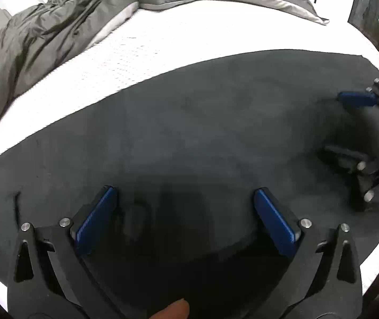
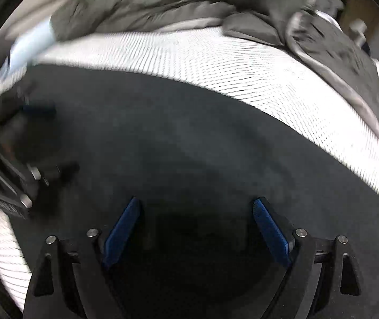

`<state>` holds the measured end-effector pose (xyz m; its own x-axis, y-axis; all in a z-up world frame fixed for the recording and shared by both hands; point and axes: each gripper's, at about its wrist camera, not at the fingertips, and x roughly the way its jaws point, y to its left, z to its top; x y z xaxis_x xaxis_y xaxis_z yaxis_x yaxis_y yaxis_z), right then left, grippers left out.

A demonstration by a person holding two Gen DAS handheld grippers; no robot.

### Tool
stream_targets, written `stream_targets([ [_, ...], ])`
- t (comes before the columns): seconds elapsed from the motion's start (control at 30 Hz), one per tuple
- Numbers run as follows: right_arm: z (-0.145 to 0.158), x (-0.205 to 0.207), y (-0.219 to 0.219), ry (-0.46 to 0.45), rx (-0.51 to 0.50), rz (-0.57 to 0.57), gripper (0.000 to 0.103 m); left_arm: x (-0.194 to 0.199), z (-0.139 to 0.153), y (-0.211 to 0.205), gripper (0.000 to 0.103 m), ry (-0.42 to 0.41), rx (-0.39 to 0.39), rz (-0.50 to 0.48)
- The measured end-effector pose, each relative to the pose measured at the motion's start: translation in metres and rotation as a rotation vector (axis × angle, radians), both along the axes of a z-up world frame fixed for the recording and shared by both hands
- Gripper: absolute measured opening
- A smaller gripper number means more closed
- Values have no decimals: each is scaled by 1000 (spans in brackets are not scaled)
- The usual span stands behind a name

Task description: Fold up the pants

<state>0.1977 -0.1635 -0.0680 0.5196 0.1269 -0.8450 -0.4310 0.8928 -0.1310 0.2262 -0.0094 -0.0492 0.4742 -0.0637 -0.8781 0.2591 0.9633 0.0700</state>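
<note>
Dark pants flat on white bed; left claw & right claw both apart.

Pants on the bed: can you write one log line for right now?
pants: flat on bed | left gripper: open, empty | right gripper: open, empty
</note>
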Motion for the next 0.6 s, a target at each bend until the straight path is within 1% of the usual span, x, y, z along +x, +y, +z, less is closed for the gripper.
stream_targets([
  [0.03, 0, -6, 1, -7, -21, 8, 88, -3, 0, 8, 103, -9, -1, 8],
  [0.1, 3, -5, -20, -21, -66, -34, 88, -8, -3, 37, 103, -9, -1, 55],
  [0.13, 5, -4, -34, -41, -99, -74, 88, -12, -2, 50, 103, -10, -5, 79],
  [0.17, 6, -2, -58, -66, -150, -155, 89, -15, -3, 62, 103, -15, -1, 96],
  [0.2, 6, 1, -77, -74, -173, -222, 89, -20, -2, 70, 103, -22, 8, 114],
  [0.23, 6, 5, -97, -69, -161, -287, 90, -22, -1, 77, 103, -28, 34, 138],
  [0.27, 8, 7, -116, -45, -101, -328, 90, -27, -1, 83, 103, -31, 58, 156],
  [0.3, 10, 7, -126, -28, -53, -348, 90, -29, 1, 89, 103, -32, 83, 177],
  [0.33, 13, 7, -131, -20, -24, -355, 90, -31, 5, 94, 103, -37, 80, 195],
  [0.4, 25, 3, -121, -52, 31, -314, 90, -31, 13, 100, 102, -49, 39, 212],
  [0.47, 34, 6, -98, -66, 95, -235, 90, -18, 22, 98, 102, -68, -8, 206],
  [0.5, 34, 10, -80, -64, 101, -196, 90, -9, 25, 91, 102, -70, -22, 194],
  [0.57, 30, 10, -52, -63, 88, -137, 90, 21, 21, 77, 102, -51, -48, 128],
  [0.6, 24, 18, -34, -41, 90, -106, 90, 32, 18, 68, 102, -37, -45, 97],
])
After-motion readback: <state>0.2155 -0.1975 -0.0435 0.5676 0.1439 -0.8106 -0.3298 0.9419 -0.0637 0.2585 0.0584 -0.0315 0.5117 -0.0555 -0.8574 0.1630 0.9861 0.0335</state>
